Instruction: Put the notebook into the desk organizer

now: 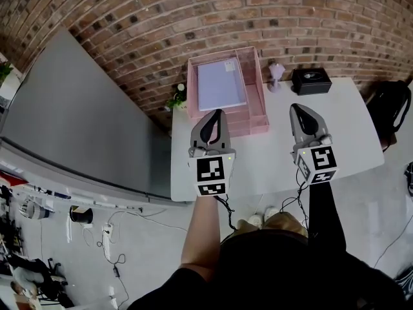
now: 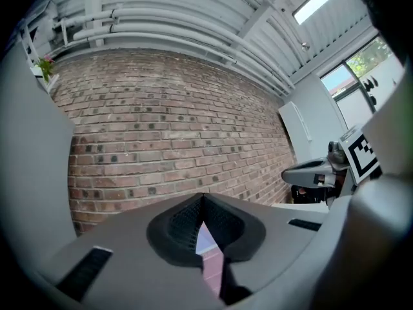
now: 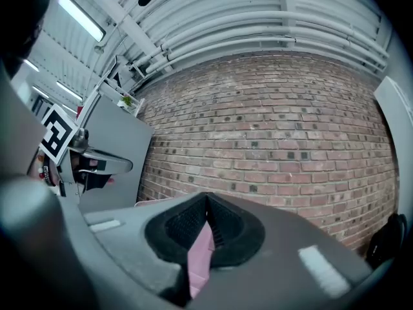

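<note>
Evidently the placing step was done: the notebook (image 1: pixel 221 84) lay flat in the top tray of the pink desk organizer (image 1: pixel 253 82) at the back of the desk (image 1: pixel 335 128), so I judged that the next move called only for drawing both arms back. The left tool (image 1: pixel 217 115), just short of the organizer's near edge, had its jaws pressed together on nothing (only background showed beneath them). The right tool (image 1: pixel 295 110), over bare desk, was likewise closed and empty.
</note>
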`<state>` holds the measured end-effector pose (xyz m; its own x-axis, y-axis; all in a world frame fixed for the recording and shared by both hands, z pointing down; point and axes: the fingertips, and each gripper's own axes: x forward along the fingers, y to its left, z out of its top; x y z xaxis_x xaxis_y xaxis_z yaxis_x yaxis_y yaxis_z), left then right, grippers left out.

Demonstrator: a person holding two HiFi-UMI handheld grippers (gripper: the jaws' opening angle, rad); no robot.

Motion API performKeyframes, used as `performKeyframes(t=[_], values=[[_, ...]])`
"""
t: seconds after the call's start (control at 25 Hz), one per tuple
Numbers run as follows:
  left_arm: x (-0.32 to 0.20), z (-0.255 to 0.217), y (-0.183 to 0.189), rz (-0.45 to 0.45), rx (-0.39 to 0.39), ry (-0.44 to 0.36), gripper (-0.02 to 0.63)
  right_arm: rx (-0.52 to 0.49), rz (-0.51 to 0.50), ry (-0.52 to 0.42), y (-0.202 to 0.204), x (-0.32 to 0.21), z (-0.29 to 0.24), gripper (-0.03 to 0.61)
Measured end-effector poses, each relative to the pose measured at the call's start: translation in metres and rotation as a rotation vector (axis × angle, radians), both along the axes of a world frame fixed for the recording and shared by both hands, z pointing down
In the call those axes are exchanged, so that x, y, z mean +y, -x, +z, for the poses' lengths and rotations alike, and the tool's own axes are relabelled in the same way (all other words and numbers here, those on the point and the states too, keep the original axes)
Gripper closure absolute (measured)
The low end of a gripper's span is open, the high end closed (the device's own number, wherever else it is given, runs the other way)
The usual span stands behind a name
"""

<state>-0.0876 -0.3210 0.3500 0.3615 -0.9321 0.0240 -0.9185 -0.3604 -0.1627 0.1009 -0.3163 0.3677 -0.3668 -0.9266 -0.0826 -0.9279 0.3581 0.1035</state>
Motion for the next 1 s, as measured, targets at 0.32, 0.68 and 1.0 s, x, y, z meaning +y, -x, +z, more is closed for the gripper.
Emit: performKeyframes(t=[0.32, 0.68, 1.0], values=[[0.003, 0.001, 0.003, -0.018, 0.006, 0.012, 0.607, -0.004, -0.005, -0.007, -0.002, 0.004, -0.006, 0.575], [0.005, 0.002, 0.010, -0.031, 0.002, 0.012, 0.606, 0.011, -0.028, -0.002, 0.002, 0.006, -0.006, 0.577], [0.005, -0.002, 0.014, -0.039, 0.009, 0.007, 0.607, 0.031, -0.034, 0.013, 0.008, 0.007, -0.003, 0.577]])
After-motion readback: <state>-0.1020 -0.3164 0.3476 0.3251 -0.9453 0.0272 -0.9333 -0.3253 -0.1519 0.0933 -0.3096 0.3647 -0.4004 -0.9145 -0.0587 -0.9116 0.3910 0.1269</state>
